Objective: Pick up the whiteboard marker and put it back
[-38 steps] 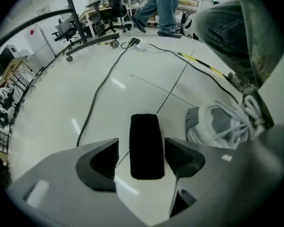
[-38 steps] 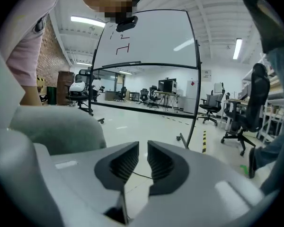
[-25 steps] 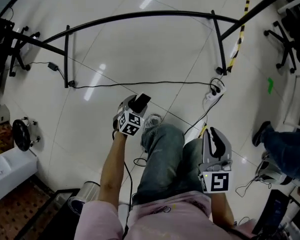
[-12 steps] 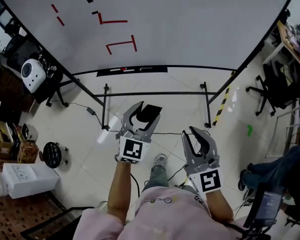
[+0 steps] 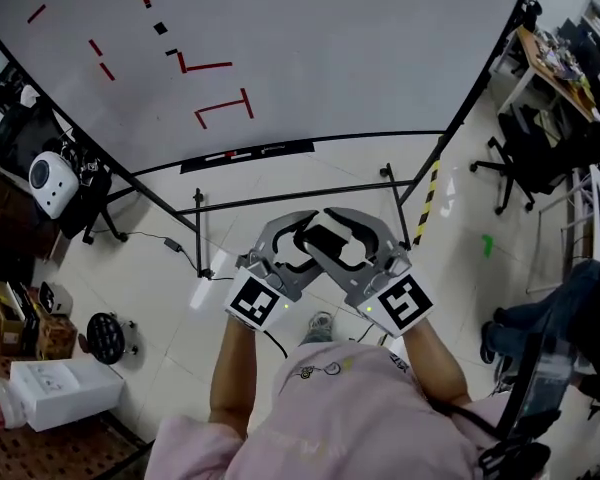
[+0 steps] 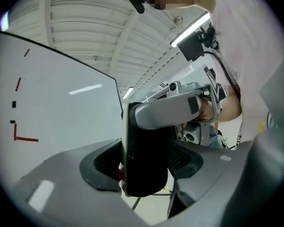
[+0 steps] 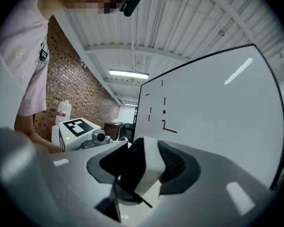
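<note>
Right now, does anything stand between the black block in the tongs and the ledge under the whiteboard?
Only the tongs themselves. The left tongs grip the black block; the right tongs, whose jaws have just been opening, straddle it. Beyond them nothing visible blocks the way to the ledge.

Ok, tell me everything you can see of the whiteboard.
The whiteboard is large, its smooth white face set in a thin dark frame. Red strokes and a few short black marks sit towards its upper left; the rest is blank. A dark tray runs along part of its bottom edge, holding small bits too tiny to name. It stands upright on a black tubular stand on the glossy pale floor.
</note>
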`<state>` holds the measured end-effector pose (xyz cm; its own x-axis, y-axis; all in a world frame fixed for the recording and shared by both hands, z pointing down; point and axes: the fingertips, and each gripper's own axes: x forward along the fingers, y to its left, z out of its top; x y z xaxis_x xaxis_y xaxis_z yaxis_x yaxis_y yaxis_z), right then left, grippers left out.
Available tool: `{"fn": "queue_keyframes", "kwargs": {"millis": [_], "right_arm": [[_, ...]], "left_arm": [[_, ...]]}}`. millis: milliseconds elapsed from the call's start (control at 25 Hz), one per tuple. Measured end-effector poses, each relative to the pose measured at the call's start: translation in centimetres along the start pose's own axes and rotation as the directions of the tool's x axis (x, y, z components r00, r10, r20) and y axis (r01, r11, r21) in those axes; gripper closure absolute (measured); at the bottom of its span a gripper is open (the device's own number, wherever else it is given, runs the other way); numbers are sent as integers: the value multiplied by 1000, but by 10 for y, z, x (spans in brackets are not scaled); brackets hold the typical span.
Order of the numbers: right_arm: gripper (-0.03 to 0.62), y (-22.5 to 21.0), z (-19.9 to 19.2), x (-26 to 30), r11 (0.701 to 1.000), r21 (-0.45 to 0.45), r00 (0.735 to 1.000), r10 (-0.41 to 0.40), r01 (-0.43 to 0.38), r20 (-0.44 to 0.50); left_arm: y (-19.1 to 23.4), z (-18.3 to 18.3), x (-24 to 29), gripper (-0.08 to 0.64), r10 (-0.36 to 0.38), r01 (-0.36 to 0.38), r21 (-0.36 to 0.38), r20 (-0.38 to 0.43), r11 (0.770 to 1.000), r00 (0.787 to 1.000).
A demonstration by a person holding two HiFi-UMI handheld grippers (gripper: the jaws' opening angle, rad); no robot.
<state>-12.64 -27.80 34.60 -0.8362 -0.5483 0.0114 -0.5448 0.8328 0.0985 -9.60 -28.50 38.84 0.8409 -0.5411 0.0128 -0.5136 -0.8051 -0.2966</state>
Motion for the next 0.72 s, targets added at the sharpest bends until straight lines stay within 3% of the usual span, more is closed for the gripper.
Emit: {"fn": "queue_keyframes", "kwargs": {"millis": [120, 200, 280, 360, 440, 520, 720], "right_arm": [[408, -1, 1, 3, 999, 43, 999, -26, 25, 30], [410, -9, 2, 5, 993, 96, 996, -76, 70, 56], [414, -19, 5, 7, 972, 207, 989, -125, 107, 74], [414, -24, 10, 10, 949, 296, 988, -138, 110, 76], [414, -23, 13, 14, 946, 304, 989, -136, 111, 62], [414, -19, 17, 19, 964, 244, 991, -123, 107, 53], [417, -7, 22, 25, 995, 92, 997, -54, 50, 50]], "left_arm": [[4, -3, -6, 287, 40, -38, 64, -37, 997, 998], [10, -3, -14, 281, 138, -128, 154, -54, 980, 989], [15, 2, -22, 281, 252, -230, 267, -49, 936, 967], [18, 5, -27, 281, 323, -282, 359, -58, 890, 945], [22, 4, -28, 285, 353, -297, 396, -75, 869, 932], [26, 3, -29, 288, 356, -302, 378, -78, 875, 931], [30, 1, -31, 287, 274, -244, 275, -77, 930, 959]]}}
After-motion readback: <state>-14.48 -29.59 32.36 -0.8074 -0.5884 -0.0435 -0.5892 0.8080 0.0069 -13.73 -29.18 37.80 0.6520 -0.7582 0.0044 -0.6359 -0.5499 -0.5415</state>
